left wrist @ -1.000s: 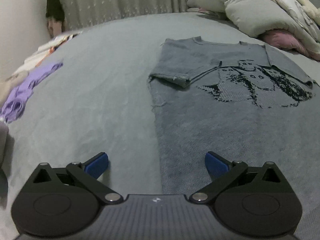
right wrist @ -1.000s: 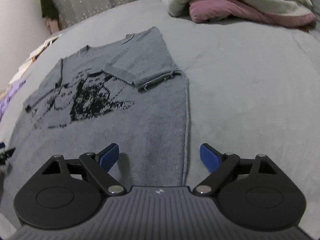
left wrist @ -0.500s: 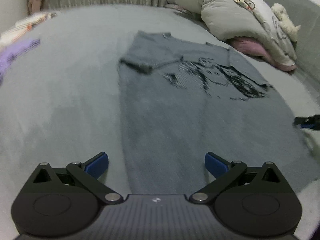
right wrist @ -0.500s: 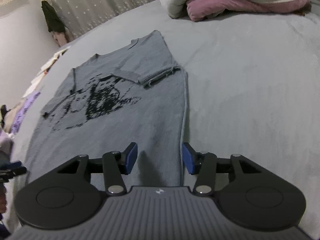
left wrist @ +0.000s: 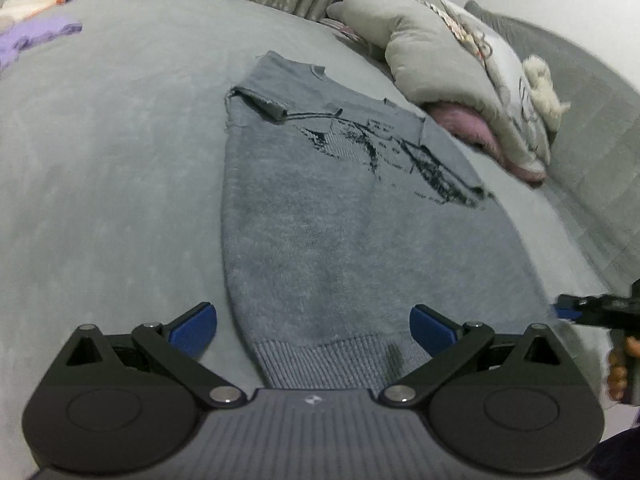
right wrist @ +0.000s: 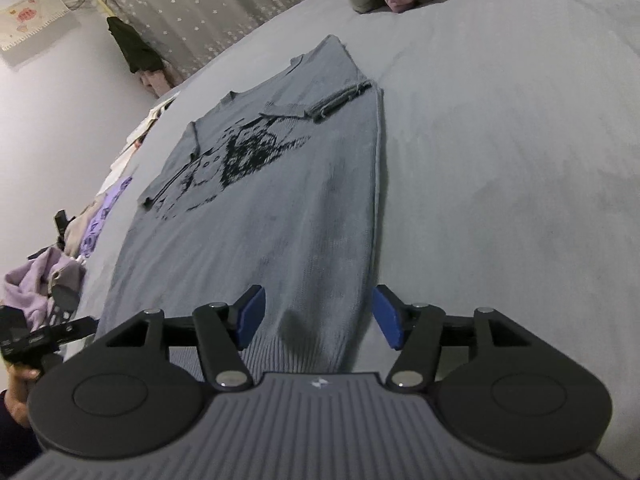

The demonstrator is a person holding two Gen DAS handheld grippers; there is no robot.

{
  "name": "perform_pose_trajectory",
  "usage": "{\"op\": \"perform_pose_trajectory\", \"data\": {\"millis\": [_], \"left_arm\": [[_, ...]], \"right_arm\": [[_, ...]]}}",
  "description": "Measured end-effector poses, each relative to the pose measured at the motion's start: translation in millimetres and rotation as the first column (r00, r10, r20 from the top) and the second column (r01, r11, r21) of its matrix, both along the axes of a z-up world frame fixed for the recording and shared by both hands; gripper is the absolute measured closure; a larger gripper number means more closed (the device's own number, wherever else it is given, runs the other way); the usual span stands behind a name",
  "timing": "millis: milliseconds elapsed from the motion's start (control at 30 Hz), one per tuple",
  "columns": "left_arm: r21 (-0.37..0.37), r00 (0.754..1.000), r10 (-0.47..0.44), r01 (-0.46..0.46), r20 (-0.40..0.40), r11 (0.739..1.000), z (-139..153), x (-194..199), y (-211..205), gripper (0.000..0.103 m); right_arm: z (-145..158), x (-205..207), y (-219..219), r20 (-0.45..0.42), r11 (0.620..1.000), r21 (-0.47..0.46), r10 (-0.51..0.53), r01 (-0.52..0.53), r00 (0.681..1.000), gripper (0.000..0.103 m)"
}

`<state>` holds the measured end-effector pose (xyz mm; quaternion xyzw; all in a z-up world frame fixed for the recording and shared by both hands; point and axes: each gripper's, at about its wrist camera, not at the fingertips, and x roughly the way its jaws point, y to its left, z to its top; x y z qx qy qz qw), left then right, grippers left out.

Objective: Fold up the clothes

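Two tools hover over the sweater's hem: the left tool (left wrist: 313, 322) spread wide at one corner, the right tool (right wrist: 318, 314) part-open, jaws just reopening, over the other; neither grips. The sweater (left wrist: 340, 220) lies flat on the bed (left wrist: 112, 160), sleeves folded in.

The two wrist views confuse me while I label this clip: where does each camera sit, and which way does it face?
Left wrist: on the left gripper, open at the grey sweater's hem, facing up toward its collar; the right gripper shows at the right edge.
Right wrist: on the right gripper, jaws just opening over the hem's other corner, nothing clamped; the left gripper shows at lower left.
Shared: the sweater, the grey bed cover, the pillows.
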<state>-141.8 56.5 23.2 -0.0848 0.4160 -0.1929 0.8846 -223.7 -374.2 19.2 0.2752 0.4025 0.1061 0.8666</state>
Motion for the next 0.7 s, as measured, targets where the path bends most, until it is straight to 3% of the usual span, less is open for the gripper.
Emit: {"op": "perform_pose_trajectory", "data": {"millis": [67, 167, 200, 233, 267, 333, 400, 500, 600, 633, 700], "left_arm": [[0.072, 1.000, -0.010, 0.009, 0.018, 0.997, 0, -4, -13, 0.001], [0.123, 0.999, -0.029, 0.026, 0.027, 0.992, 0, -6, -25, 0.001], [0.137, 0.999, -0.036, 0.032, 0.029, 0.990, 1, -7, -29, 0.009], [0.156, 0.999, -0.039, 0.034, 0.033, 0.987, 1, -8, -30, 0.028], [0.178, 0.998, -0.040, 0.033, 0.039, 0.983, 2, -10, -29, 0.037], [0.156, 0.999, -0.025, 0.021, 0.024, 0.987, 4, -9, -25, 0.074], [0.115, 1.000, -0.008, 0.008, 0.000, 0.993, 5, -8, -21, 0.087], [0.102, 1.000, -0.005, 0.004, 0.002, 0.995, 6, -11, -20, 0.093], [0.108, 1.000, -0.016, 0.014, 0.013, 0.994, 7, -12, -21, 0.096], [0.117, 1.000, -0.021, 0.019, 0.019, 0.993, 8, -13, -22, 0.097], [0.143, 0.999, -0.029, 0.024, 0.033, 0.989, 12, -14, -28, 0.097]], "right_arm": [[-2, -9, 2, 0.005, 1.000, -0.003, 0.020, -0.020, 1.000, 0.038], [-4, -21, 6, 0.025, 0.999, -0.012, 0.041, -0.040, 0.999, 0.038], [-5, -24, 6, 0.035, 0.999, -0.015, 0.041, -0.040, 0.999, 0.038], [-6, -25, 6, 0.038, 0.999, -0.016, 0.040, -0.040, 0.998, 0.038], [-8, -30, 10, 0.058, 0.999, -0.037, 0.034, -0.032, 0.998, 0.038], [-8, -35, 17, 0.081, 0.996, -0.085, 0.039, -0.032, 0.996, 0.038], [-6, -42, 37, 0.112, 0.977, -0.208, 0.069, -0.044, 0.991, 0.037], [-4, -47, 56, 0.126, 0.939, -0.338, 0.113, -0.065, 0.985, 0.040], [0, -48, 60, 0.132, 0.922, -0.380, 0.129, -0.070, 0.983, 0.068], [1, -48, 59, 0.131, 0.922, -0.380, 0.130, -0.071, 0.983, 0.088], [4, -47, 60, 0.129, 0.919, -0.387, 0.136, -0.077, 0.982, 0.095]]}}
